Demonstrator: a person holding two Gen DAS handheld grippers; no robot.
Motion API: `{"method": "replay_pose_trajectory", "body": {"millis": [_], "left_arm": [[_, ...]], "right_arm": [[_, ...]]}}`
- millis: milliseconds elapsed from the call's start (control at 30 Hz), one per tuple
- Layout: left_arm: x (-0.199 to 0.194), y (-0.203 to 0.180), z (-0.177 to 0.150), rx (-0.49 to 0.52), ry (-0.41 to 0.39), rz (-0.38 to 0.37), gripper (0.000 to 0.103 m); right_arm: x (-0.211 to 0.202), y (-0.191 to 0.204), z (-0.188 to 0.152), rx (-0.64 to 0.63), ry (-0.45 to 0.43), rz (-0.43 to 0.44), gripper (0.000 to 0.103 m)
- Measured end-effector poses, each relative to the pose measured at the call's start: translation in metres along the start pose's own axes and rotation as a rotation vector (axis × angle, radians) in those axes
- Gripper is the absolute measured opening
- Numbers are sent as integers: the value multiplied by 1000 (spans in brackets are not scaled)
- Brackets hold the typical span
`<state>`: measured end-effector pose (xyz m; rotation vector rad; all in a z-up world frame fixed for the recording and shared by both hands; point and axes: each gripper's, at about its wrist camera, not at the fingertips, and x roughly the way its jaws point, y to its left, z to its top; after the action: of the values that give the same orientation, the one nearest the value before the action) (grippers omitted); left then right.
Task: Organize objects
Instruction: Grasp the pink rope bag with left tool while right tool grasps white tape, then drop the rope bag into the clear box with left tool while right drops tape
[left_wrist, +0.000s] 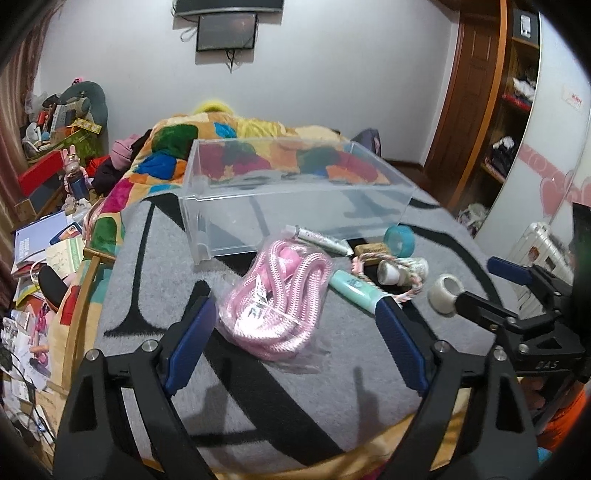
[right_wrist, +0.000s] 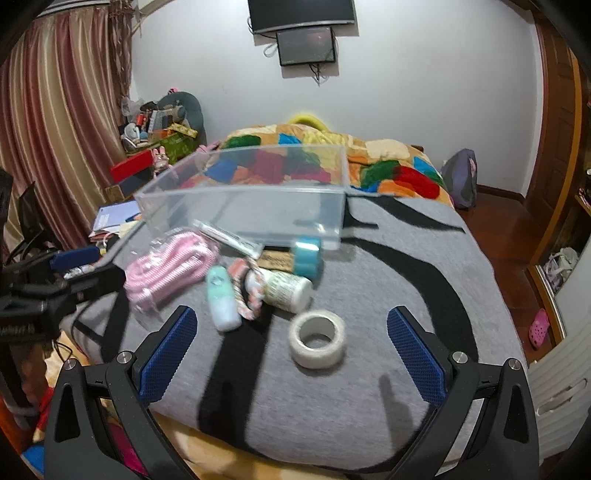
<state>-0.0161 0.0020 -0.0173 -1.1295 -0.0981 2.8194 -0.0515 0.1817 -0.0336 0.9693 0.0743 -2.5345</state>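
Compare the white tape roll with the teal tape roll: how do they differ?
Colour: the white tape roll is pale and cloudy, the teal tape roll blue-green. Pose: the white one lies flat, hole up; the teal one stands on edge. Place: the white roll sits alone nearest the right gripper; the teal roll sits against the clear bin. Both rest on the grey blanket, outside the bin.

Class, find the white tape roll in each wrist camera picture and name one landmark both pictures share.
Left wrist: white tape roll far right, beside the right gripper's finger.
Right wrist: white tape roll lower centre, between the open blue pads.
Shared landmark: clear plastic box.
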Motion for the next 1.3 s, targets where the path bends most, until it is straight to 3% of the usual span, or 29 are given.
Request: {"method": "replay_pose_trajectory", "body": {"millis": [200,333,500,567,733,1033,1167,1200,1267,1300], "left_arm": [[41,2,15,90,122,-10,90],[63,5,18,103,190,-28,93],[83,4,17,113,220,-17,94],[90,5,14,99,224,-22,90],[79,7,5,103,169,-11,67],[40,18,-18,15,134,-13,63],[21,31,-12,-51,85,4,61],[17,34,-9,-61,66,-4,41],[7,37,-3,-70,47,-9,21],[7,38,1,-68,48,-23,3]], "right_arm": [[14,-19,-8,24,65,-23,96],[24,-26,-11,46,106,-25,82],[35,-27,-11,52,135,1,64],[39,-24,-11,40,147,7,52],[37,-22,-12,34,136,28,35],[24,-21,-2,46,85,1,35],[15,-19,12,45,43,4,35],[13,-18,16,42,33,4,35],[11,-15,26,33,12,8,35],[10,-14,31,29,0,13,35]]}}
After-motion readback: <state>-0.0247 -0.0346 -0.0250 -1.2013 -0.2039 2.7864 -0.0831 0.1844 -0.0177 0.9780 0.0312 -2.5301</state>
